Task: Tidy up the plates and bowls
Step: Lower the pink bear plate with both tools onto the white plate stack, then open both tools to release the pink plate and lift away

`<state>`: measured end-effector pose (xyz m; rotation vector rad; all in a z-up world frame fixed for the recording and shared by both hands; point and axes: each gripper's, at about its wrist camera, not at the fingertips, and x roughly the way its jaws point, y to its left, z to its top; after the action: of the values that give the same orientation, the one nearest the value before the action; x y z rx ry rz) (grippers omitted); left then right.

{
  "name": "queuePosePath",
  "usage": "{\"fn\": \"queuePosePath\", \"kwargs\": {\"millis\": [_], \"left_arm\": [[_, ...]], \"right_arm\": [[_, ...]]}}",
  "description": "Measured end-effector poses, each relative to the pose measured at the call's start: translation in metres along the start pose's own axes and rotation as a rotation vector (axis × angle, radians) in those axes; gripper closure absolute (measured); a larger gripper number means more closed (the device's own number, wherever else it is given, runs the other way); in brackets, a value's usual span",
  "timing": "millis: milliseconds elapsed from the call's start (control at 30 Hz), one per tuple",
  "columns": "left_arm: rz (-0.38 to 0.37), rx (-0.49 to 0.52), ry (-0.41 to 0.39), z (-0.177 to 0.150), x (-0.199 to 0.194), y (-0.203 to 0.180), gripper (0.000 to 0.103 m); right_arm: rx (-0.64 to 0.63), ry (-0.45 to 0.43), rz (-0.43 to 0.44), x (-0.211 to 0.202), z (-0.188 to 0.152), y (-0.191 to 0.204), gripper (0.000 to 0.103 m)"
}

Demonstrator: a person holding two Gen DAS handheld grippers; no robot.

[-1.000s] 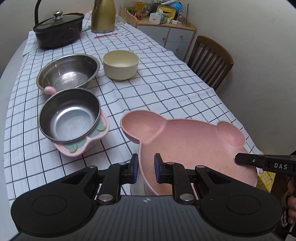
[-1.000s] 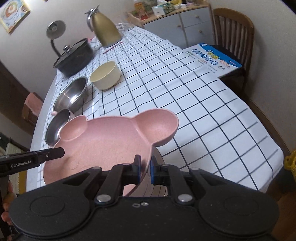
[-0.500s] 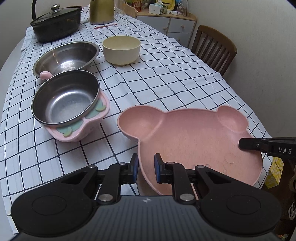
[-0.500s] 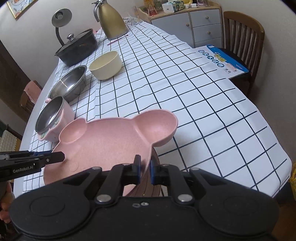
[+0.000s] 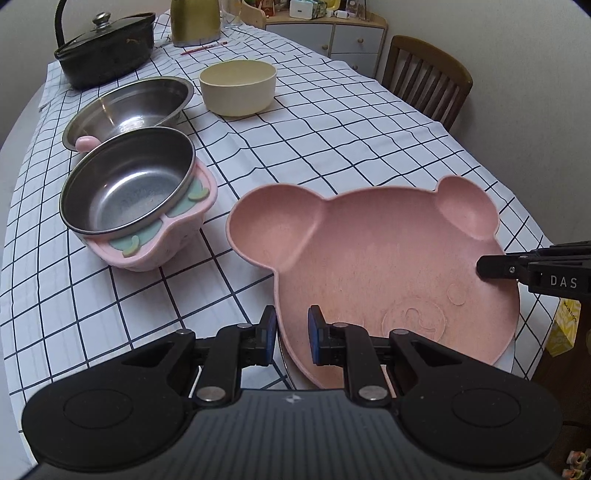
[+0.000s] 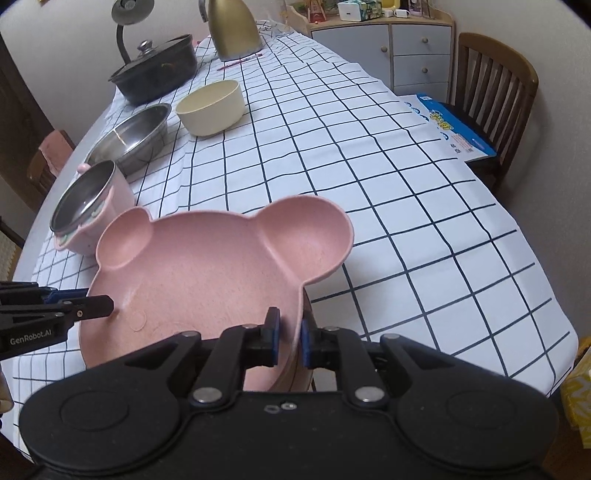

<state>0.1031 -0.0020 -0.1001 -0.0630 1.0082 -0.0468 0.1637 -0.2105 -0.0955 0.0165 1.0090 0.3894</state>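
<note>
Worktop (image 5: 332, 122): long, covered with a white cloth checked in dark lines; it carries all the dishes.
Black pot (image 5: 105, 48): lidded, at the far end of the worktop, beside a gold kettle (image 5: 194, 20).
Pink bear plate (image 5: 388, 266): at the near edge of the worktop, ears pointing away from the cameras, its near rim past the cloth's edge; whether its base touches the cloth cannot be told.
Steel basin (image 5: 129, 107): wide and shallow, just behind the pink-cased steel bowl.
Pink-cased steel bowl (image 5: 129, 192): left of the bear plate, close to it but apart; a steel liner sits in a pink shell with green marks.
Cream bowl (image 5: 238, 86): upright, just right of the steel basin.
Left tool (image 5: 291, 339): jaws narrowly apart with the bear plate's near-left rim between them; the left pad shows a small gap, so a firm hold cannot be told.
Right tool (image 6: 288, 341): jaws nearly closed, pads on either side of the plate's right rim, gripping it; in the left wrist view its tip lies at the plate's right edge.
</note>
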Motion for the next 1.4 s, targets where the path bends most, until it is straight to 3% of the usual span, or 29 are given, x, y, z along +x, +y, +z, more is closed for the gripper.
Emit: {"fn": "queuePosePath", "kwargs": {"millis": [333, 367, 400, 467, 600, 667, 767, 933, 1100, 1400], "left_arm": [[-0.023, -0.014, 0.023, -0.001, 0.002, 0.005, 0.086], [-0.032, -0.021, 0.027, -0.001, 0.001, 0.007, 0.084], [-0.037, -0.027, 0.027, -0.002, 0.001, 0.008, 0.083], [-0.038, -0.037, 0.033, -0.002, 0.000, 0.009, 0.080], [-0.044, -0.047, 0.024, -0.002, -0.007, 0.013, 0.074], [-0.048, -0.056, 0.015, -0.001, -0.012, 0.016, 0.061], [-0.053, -0.072, -0.030, -0.001, -0.027, 0.019, 0.043], [-0.057, -0.076, -0.093, 0.004, -0.053, 0.023, 0.042], [-0.054, -0.098, -0.173, 0.010, -0.081, 0.032, 0.033], [-0.025, -0.094, -0.278, 0.031, -0.121, 0.049, 0.025]], "right_arm": [[-0.058, 0.019, -0.049, -0.001, 0.000, 0.012, 0.083], [-0.061, 0.019, -0.055, -0.002, 0.000, 0.013, 0.081], [-0.065, 0.018, -0.065, -0.003, 0.000, 0.014, 0.073], [-0.069, 0.007, -0.081, -0.007, -0.001, 0.013, 0.063], [-0.065, 0.002, -0.075, -0.014, 0.002, 0.011, 0.061], [-0.070, -0.008, -0.070, -0.020, 0.004, 0.013, 0.056], [-0.083, -0.029, -0.060, -0.030, 0.010, 0.020, 0.043], [-0.098, -0.079, -0.035, -0.051, 0.022, 0.035, 0.027], [-0.136, -0.139, -0.006, -0.071, 0.036, 0.057, 0.012], [-0.178, -0.221, 0.020, -0.090, 0.060, 0.105, 0.000]]}}
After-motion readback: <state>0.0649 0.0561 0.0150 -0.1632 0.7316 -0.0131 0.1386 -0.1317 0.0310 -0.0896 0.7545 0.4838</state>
